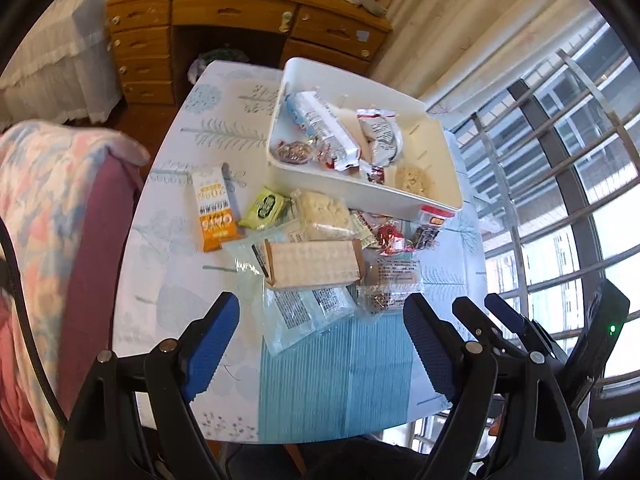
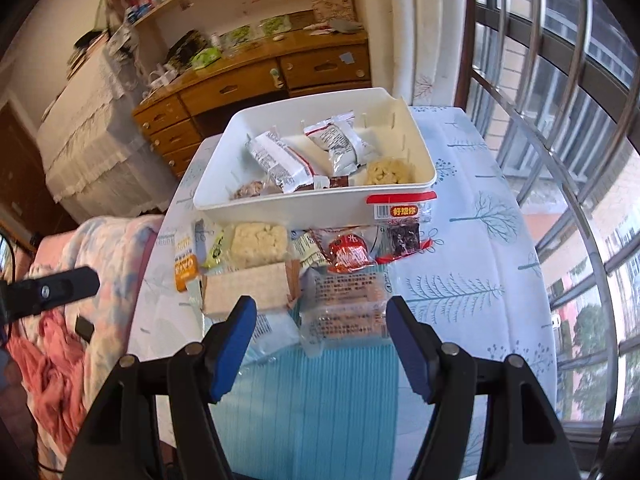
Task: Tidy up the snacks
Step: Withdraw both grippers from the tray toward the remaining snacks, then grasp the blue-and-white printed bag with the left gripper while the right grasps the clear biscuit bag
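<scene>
Both the left gripper (image 1: 320, 344) and right gripper (image 2: 320, 344) hover with fingers spread wide and empty above loose snacks (image 2: 256, 246) heaped on the worktop (image 2: 472, 288) beside the white bin (image 2: 280, 208) (partly filled), likely choosing the next pick.

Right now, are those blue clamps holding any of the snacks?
No. The left gripper and right gripper are both open and empty, above the snacks.
</scene>
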A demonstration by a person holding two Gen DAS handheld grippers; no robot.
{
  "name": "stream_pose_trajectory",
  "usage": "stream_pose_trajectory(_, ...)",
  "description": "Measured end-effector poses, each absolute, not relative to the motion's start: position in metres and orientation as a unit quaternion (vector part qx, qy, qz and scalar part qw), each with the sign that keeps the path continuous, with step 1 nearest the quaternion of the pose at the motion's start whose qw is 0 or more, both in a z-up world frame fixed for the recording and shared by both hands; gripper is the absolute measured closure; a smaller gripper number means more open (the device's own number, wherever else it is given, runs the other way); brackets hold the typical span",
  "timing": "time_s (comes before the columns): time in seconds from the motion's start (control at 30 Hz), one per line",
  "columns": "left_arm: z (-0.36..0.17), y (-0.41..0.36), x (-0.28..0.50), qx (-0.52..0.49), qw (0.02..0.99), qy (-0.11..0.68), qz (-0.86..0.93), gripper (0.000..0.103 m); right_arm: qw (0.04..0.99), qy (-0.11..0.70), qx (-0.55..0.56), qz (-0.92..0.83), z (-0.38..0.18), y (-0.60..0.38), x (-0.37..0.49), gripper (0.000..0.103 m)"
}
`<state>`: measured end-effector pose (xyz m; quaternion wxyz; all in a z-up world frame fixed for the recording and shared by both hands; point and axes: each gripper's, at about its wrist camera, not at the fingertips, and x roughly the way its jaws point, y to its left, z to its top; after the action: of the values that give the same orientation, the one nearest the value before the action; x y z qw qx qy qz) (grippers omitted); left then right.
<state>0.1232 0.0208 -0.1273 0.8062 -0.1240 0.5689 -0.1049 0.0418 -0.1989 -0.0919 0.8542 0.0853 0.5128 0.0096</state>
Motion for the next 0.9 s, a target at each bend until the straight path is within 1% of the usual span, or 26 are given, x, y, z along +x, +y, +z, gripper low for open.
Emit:
stream_pose_trajectory(0.27,-0.155,0.004,0.111,-0.167,0.799,0.575,-0.049,0.020,0.852,0.519,0.043,0.061,-0.102,-0.217,0.045,0.035)
stream_pose_trajectory(0.6,-0.192,-0.018,0.099,-0.216,0.785,0.580,0.021,0.020,0.829,0.543,0.007,0.135,-0.132,-0.229,0.048,0.035)
stream_pose_trajectory(0.9,-0.228,-0.032,0.094,-0.247,0.758,0.599,0.077,0.020,0.812,0.535,-0.076,0.220,-0.153,-0.224,0.048,0.035)
